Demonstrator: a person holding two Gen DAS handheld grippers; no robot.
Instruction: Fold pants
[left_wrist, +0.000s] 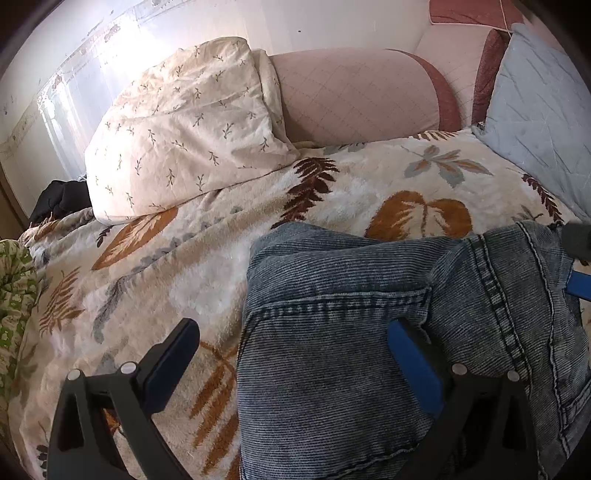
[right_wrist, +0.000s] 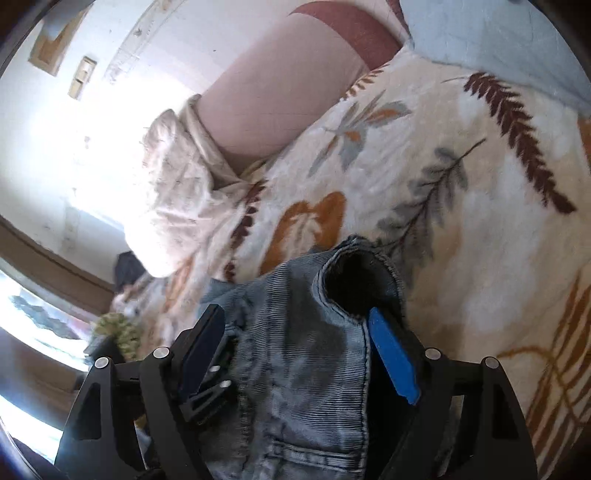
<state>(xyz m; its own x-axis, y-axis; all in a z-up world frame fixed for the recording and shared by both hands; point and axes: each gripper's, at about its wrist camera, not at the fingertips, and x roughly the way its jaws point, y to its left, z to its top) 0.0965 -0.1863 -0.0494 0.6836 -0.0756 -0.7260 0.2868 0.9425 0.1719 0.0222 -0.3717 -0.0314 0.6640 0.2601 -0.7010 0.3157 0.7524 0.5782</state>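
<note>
Bed: fleecy leaf-print blanket (left_wrist: 207, 258) covers the bed; a sprig-print pillow (left_wrist: 177, 129) and a pink bolster (left_wrist: 354, 96) lie at its far side, well beyond the jaws, against a white wall.

Pants: blue ribbed denim pants (left_wrist: 332, 332) lie bunched on the blanket, close under both grippers.

Long axis: in the left wrist view the cloth runs from the near edge away toward the bolster, a stitched seam crossing it between the jaws; the exact lie of the legs cannot be told.

Opening: in the right wrist view a hemmed, dark-mouthed opening (right_wrist: 354, 284) of the pants gapes just ahead of the jaws, facing toward the camera.

Left gripper (left_wrist: 291, 345): jaws spread at their widest, released; one finger stands over bare blanket, the blue-padded finger (left_wrist: 413, 362) rests against the denim.

Right gripper (right_wrist: 295, 339): jaws apart with denim lying between them; the blue pad (right_wrist: 391, 354) sits beside the opening's hem, no clamp on the cloth visible.
</note>
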